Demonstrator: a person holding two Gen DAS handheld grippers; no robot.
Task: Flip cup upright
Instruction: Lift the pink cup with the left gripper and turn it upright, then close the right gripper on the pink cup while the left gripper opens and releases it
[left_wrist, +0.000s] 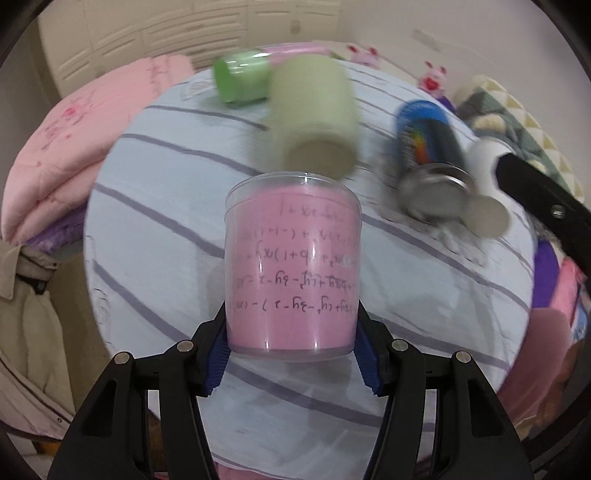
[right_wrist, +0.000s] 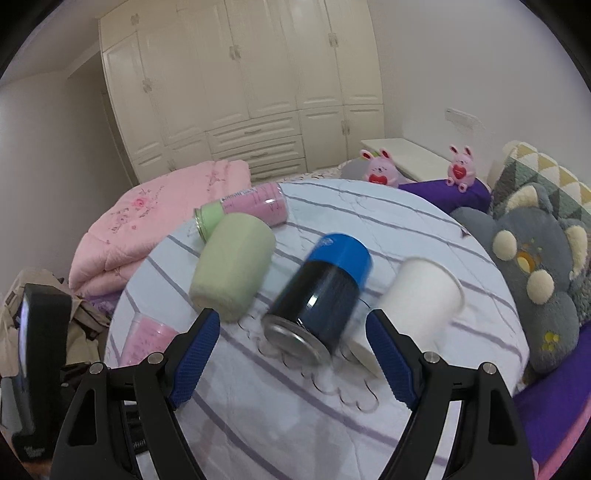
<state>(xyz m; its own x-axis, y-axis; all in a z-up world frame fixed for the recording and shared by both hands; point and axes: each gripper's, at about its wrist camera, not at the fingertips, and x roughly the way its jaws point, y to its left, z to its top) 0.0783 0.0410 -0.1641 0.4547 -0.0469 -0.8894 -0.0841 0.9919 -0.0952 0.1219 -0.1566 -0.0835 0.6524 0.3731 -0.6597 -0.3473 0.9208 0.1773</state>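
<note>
Left hand-held gripper (left_wrist: 291, 354): clamped on the clear cup (left_wrist: 293, 266), blue pads pressing its two sides near the lower rim.
Right hand-held gripper (right_wrist: 293, 354): jaws wide apart, nothing between them; it hangs just in front of the blue can (right_wrist: 320, 295).
Clear cup: pink paper liner inside, handwritten maths on it reading upside down in the left wrist view; held above the striped bedsheet (left_wrist: 155, 206). From the right wrist view only a corner of it shows, left of the blue can (right_wrist: 147, 338). Which end is open, cannot tell.
Blue can: lying on its side on the sheet, metal end toward the right wrist camera, blurred; this is the landmark.
Green cup (right_wrist: 232, 269): pale green, on its side, just left of the blue can, apart from it.
White cup (right_wrist: 421, 295): on its side just right of the blue can; contact unclear.
Pink-and-green bottle (right_wrist: 243, 208): lying down beyond the green cup, far-left of the blue can; looks to touch the green cup.
Pink quilt (right_wrist: 155, 221): folded, well left of the blue can, off the sheet's edge.
Grey plush (right_wrist: 535, 273): well right of the blue can.
Pink bunnies (right_wrist: 380, 168): two, far behind the blue can.
Wardrobe (right_wrist: 240, 81): cream doors on the back wall.
</note>
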